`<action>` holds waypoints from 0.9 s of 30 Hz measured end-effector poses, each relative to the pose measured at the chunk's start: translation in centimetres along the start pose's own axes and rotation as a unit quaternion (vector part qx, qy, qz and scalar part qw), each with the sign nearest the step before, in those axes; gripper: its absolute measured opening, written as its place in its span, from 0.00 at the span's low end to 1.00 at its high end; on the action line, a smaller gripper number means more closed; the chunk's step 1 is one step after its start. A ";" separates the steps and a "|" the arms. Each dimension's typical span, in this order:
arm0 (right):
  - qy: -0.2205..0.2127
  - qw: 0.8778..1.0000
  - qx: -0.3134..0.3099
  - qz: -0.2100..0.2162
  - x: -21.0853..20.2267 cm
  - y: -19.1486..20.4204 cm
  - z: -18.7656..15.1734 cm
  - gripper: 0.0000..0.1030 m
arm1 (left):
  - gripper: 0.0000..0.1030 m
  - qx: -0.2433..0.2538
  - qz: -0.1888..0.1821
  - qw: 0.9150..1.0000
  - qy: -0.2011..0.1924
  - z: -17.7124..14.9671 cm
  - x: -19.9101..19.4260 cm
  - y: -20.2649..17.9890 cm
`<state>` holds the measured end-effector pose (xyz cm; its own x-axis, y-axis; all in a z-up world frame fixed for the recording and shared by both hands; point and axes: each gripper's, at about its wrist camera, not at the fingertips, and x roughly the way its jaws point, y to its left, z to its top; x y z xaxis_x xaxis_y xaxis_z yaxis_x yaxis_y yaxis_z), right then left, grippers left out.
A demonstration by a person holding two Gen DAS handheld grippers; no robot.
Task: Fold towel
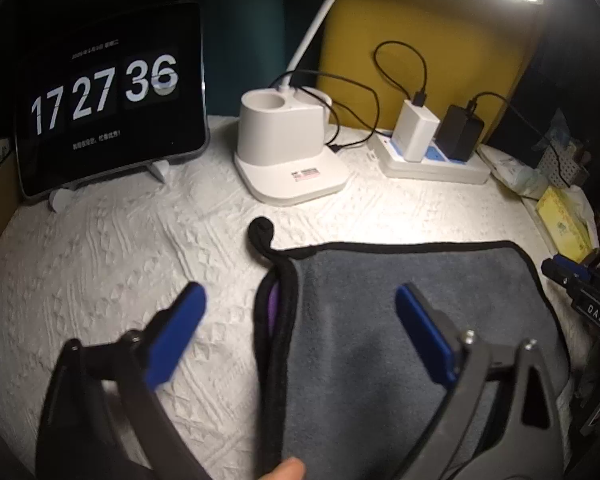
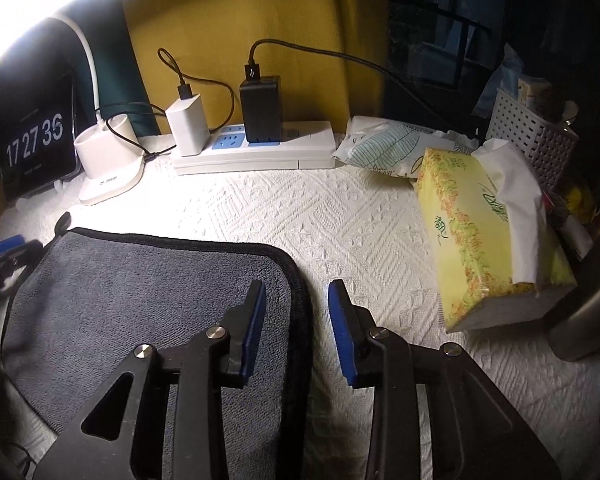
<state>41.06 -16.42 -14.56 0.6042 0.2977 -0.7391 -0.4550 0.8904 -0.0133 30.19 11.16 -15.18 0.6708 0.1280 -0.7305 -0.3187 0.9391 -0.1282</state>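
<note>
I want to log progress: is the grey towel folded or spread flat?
Folded: the grey towel shows stacked black-trimmed layers along its left edge, with purple between them.

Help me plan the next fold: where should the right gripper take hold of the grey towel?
Probably the towel's black-trimmed right edge, which lies between the open fingers of the right gripper. Come down from above: the towel lies flat on the white cloth, so only its piped edge offers a pinchable lip.

bare cloth (image 2: 340,216) mid-table; tissue box (image 2: 484,236) right, power strip (image 2: 260,152) seemingly behind
</note>
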 end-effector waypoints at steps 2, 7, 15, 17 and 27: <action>-0.004 1.000 0.001 0.000 -0.5 0.0 0.0 0.33 | 0.96 0.002 0.001 1.000 -0.005 0.0 -0.5 -0.1; -0.011 1.000 0.002 -0.002 -1.7 0.0 -0.3 0.33 | 0.96 0.005 -0.004 1.000 -0.011 -0.2 -1.8 -0.4; -0.024 1.000 0.002 -0.006 -4.0 0.4 -0.8 0.33 | 0.96 0.006 -0.010 1.000 -0.026 -0.4 -4.0 -0.7; -0.026 1.000 0.000 -0.007 -4.6 0.5 -0.9 0.33 | 0.96 0.006 -0.012 0.999 -0.029 -0.6 -4.6 -0.7; -0.041 0.999 0.000 -0.010 -7.5 1.1 -1.8 0.33 | 0.96 0.009 -0.018 0.999 -0.043 -1.5 -7.5 -0.8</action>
<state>34.84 -18.28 -10.19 0.6647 0.3061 -0.6815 -0.4418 0.8967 -0.0282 24.38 8.94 -10.57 0.7368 0.1197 -0.6655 -0.2815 0.9492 -0.1409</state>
